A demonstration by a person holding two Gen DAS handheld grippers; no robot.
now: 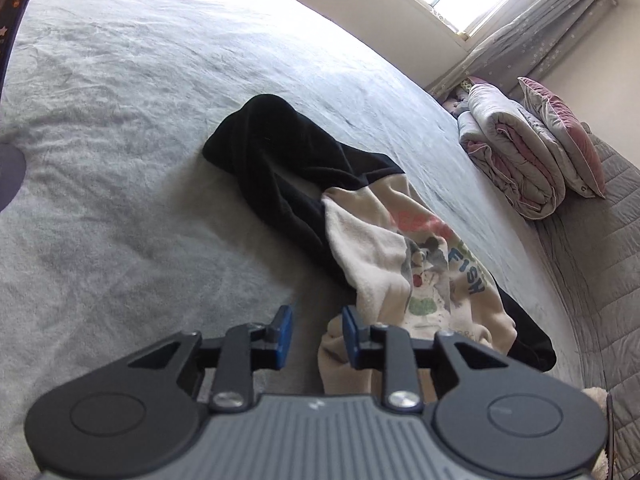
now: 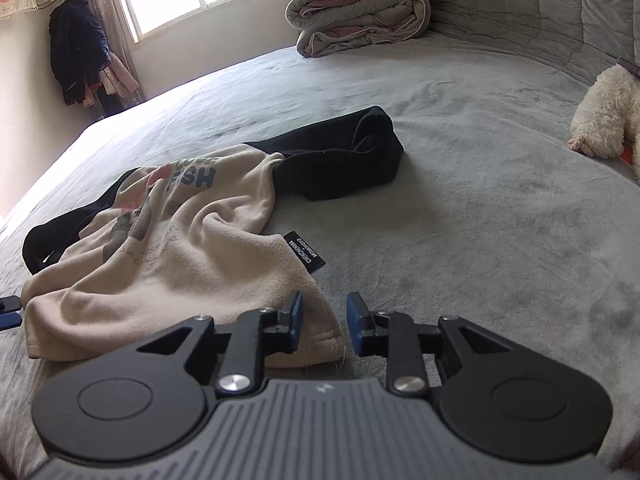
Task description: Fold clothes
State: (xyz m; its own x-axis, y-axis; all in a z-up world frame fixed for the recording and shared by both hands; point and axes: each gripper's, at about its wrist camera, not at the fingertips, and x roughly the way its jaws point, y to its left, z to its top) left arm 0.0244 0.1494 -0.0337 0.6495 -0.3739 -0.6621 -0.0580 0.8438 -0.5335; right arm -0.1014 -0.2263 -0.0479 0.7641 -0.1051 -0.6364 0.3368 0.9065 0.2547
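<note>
While the cream fleece sweatshirt with black sleeves and a cartoon print (image 2: 160, 256) lies crumpled on the grey plush bed cover (image 1: 100, 184), both tools hang just over its hem. On the left, the left hand-held gripper (image 1: 317, 334) has its blue pads spread, the right pad touching the cream edge, nothing pinched. One black sleeve (image 1: 276, 160) stretches away across the bed. Over to the right, the right hand-held gripper (image 2: 324, 322) is spread too, straddling the hem corner. Farther right sit a rolled grey-and-pink quilt (image 2: 360, 12) and a white fluffy toy (image 2: 604, 116).
</note>
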